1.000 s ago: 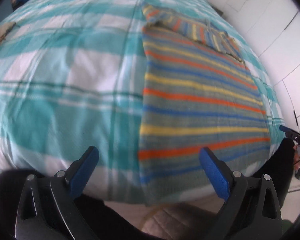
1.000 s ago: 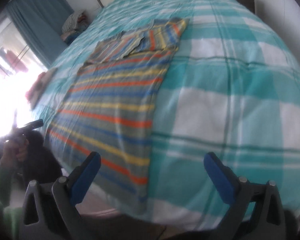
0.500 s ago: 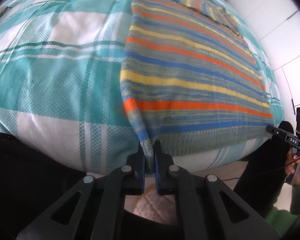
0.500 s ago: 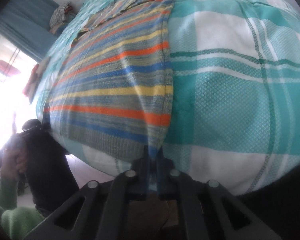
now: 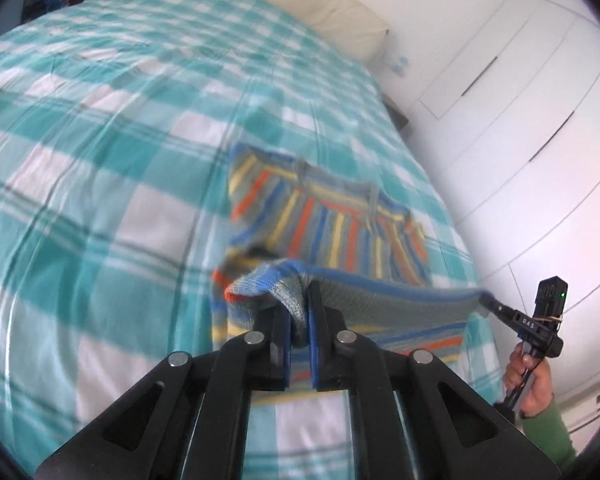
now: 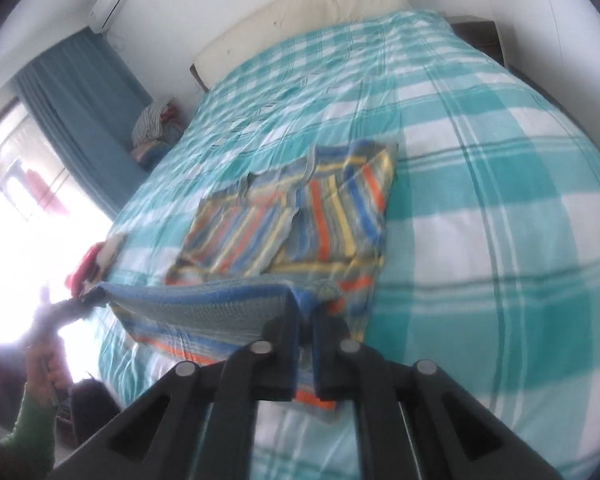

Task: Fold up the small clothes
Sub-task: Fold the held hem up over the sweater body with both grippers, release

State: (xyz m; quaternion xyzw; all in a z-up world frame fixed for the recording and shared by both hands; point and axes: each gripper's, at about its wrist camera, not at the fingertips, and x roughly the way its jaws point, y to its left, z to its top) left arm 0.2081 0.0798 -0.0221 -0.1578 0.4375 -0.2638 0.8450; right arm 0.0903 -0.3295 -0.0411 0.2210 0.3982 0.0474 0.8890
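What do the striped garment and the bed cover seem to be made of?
Striped garment: apparently knitted yarn, matte; the ribbed hem shows visible stitches where the left gripper pinches it. Bed cover: probably thin woven cotton, matte, with fine creases and a checked weave.

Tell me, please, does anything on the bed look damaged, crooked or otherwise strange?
Nothing stands out. The striped sweater lies flat on the checked bedcover; its bottom hem is lifted, held at its two corners by the left gripper and the right gripper, as a fold requires. No tear is visible, though the pictures are blurred.
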